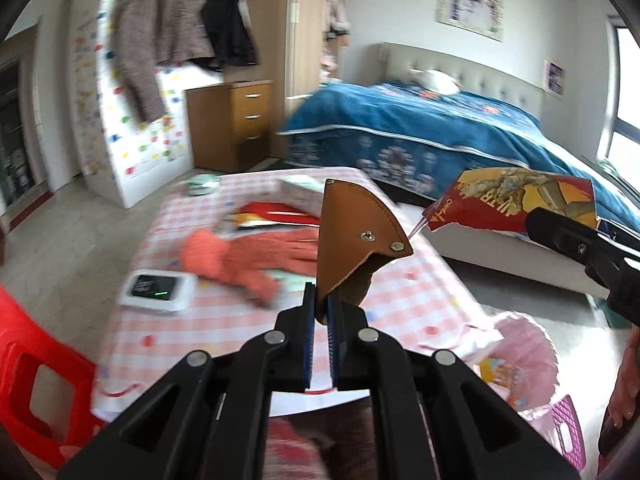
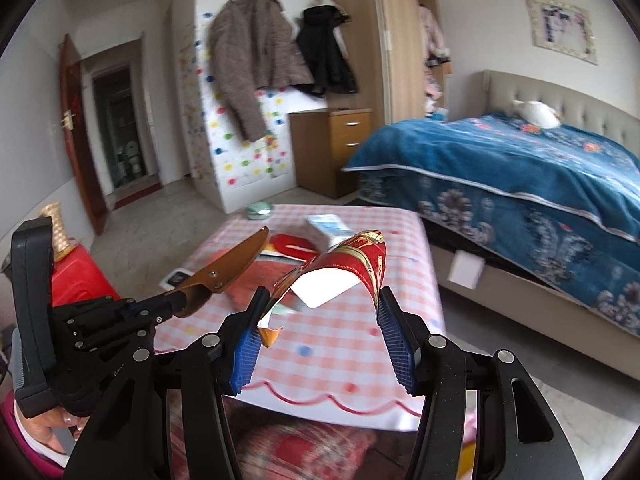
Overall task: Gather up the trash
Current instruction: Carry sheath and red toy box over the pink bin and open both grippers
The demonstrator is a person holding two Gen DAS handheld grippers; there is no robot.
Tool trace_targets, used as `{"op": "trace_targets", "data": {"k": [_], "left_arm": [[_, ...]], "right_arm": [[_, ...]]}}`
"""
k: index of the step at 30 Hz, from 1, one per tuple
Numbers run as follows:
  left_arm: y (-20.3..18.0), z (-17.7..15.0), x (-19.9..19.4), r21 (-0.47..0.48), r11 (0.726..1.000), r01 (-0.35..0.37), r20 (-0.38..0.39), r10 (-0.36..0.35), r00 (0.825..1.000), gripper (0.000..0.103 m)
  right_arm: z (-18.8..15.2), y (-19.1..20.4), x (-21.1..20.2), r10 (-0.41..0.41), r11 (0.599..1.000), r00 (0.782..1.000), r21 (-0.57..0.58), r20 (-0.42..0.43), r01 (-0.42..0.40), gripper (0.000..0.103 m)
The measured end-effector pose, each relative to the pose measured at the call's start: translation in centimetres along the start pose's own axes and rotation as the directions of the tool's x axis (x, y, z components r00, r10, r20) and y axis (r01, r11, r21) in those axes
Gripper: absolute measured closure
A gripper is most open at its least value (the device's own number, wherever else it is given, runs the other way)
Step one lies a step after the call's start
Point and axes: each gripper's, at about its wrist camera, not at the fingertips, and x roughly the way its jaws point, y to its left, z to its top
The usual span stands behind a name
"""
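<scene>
My left gripper (image 1: 321, 312) is shut on a brown leather sheath (image 1: 354, 236) and holds it upright above the checked table (image 1: 400, 304). It also shows in the right wrist view (image 2: 224, 270), at the left. My right gripper (image 2: 320, 320) has its jaws wide apart around a red and gold snack wrapper (image 2: 356, 264), which spans the gap and touches both pads. The wrapper (image 1: 516, 200) shows at the right in the left wrist view, above the table's right edge.
On the table lie an orange glove (image 1: 240, 258), a white device with a screen (image 1: 158, 286), red packets (image 1: 276, 214) and a tissue pack (image 2: 326, 228). A red stool (image 1: 32, 368) stands left, a pink bag (image 1: 520, 356) right. The blue bed (image 2: 520, 172) is behind.
</scene>
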Motion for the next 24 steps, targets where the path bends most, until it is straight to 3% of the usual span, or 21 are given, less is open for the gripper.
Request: {"op": "trace_targets", "data": {"k": [8, 14, 19, 24], "left_arm": [[-10.2, -0.9, 2.7, 0.153, 0.966, 0.207, -0.056, -0.201, 0.978, 0.099], [-16.1, -2.3, 4.4, 0.228, 0.918, 0.325, -0.123, -0.304, 0.945, 0.099], [-20.4, -3.9, 6.1, 0.268, 0.873, 0.408, -0.198, -0.365, 0.91, 0.099], [-23.0, -4.8, 7.8, 0.297, 0.844, 0.447, -0.255, -0.381, 0.888, 0.099]], "right_arm": [[-3.3, -6.3, -5.4, -0.202, 0.975, 0.979, 0.095, -0.027, 0.203, 0.048], [-7.2, -11.2, -8.7, -0.335, 0.919, 0.937, 0.186, -0.101, 0.349, 0.047], [-9.9, -14.9, -9.8, -0.375, 0.886, 0.913, 0.229, -0.159, 0.403, 0.046], [-12.3, -17.9, -9.6, -0.379, 0.864, 0.903, 0.273, -0.203, 0.424, 0.043]]}}
